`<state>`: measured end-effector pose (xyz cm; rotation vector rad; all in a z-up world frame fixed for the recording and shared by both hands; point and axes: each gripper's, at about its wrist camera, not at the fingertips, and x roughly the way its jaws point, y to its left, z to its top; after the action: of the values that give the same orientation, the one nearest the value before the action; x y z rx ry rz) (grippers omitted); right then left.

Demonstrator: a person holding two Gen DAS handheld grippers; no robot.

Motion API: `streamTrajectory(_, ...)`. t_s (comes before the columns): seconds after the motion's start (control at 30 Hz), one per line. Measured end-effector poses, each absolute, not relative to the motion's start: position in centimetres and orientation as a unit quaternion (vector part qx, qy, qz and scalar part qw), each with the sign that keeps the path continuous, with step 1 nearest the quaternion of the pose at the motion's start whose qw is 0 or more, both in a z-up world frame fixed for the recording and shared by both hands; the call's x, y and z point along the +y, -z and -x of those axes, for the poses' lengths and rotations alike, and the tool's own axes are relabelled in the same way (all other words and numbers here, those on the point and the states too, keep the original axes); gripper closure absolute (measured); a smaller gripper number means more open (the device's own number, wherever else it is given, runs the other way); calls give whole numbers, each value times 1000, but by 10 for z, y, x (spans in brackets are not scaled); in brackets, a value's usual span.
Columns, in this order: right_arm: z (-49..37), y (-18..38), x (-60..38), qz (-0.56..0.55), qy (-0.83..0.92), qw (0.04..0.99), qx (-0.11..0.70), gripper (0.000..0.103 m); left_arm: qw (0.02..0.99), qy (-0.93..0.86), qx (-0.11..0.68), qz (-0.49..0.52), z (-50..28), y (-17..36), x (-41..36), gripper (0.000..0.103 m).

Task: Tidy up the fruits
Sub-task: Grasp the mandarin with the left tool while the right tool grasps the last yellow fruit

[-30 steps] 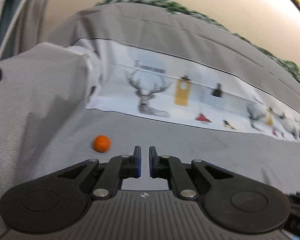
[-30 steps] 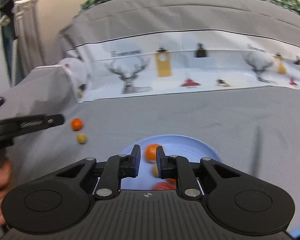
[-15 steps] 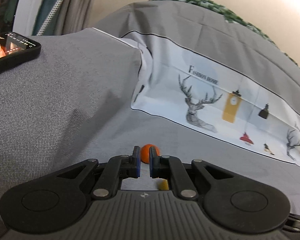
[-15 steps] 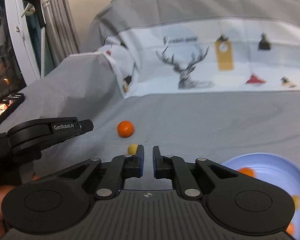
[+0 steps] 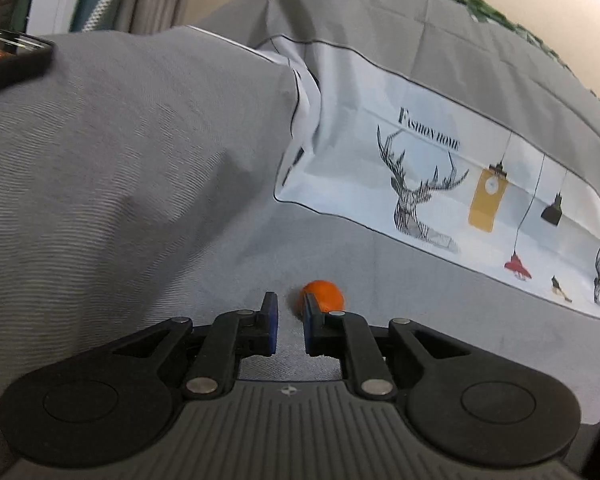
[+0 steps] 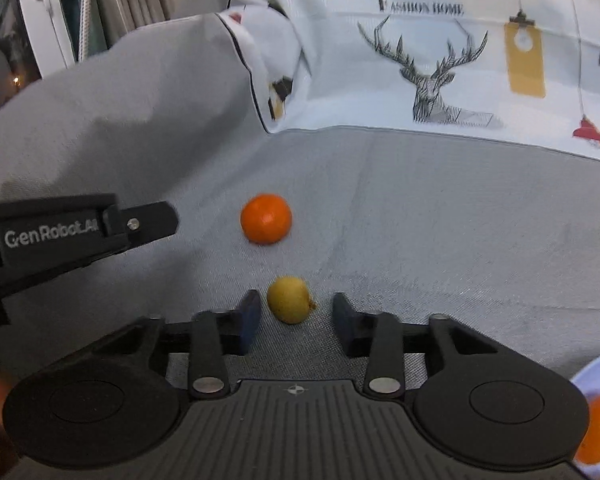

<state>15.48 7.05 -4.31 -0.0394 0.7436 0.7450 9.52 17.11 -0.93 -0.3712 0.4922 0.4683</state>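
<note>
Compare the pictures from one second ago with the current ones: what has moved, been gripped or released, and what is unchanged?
Both grippers swung left from the light blue plate toward the loose fruit. The right gripper, opening, now brackets the small yellow fruit without touching it. The left gripper, also opening, nears the round orange fruit. Nothing is gripped or released. Both fruits lie unmoved on the grey sofa cover.

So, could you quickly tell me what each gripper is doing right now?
Left gripper: jaws opening, holding nothing, orange just ahead.
Right gripper: jaws opening, holding nothing, yellow fruit at its tips, untouched.
</note>
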Motion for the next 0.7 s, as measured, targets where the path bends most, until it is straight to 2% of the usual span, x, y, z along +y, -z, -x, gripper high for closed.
streamTrajectory(0.03, -154, 42, 68, 12, -356, 864, 355, 77, 925, -226, 244, 182, -99, 11, 171, 74)
streamTrajectory(0.07, -154, 39, 65, 5, -354, 867, 350, 77, 925, -222, 247, 183, -102, 13, 172, 71)
streamTrajectory(0.27, -156, 16, 47, -12, -285, 894, 346, 77, 922, -212, 262, 193, -124, 24, 177, 65)
streamTrajectory(0.33, -159, 14, 39, -27, -266, 896, 355, 77, 922, -203, 266, 195, -131, 26, 178, 52)
streamTrajectory(0.4, -160, 13, 33, -39, -255, 895, 363, 77, 923, -205, 270, 181, -139, 26, 176, 44)
streamTrajectory(0.63, -158, 11, 26, -44, -254, 894, 367, 77, 919, -214, 307, 126, -168, 39, 168, 44)
streamTrajectory(0.67, -158, 9, 26, -44, -254, 894, 367, 77, 919, -210, 309, 125, -169, 40, 168, 46)
streamTrajectory(0.7, -156, 8, 25, -43, -254, 894, 367, 77, 919, -209, 311, 123, -171, 41, 168, 54)
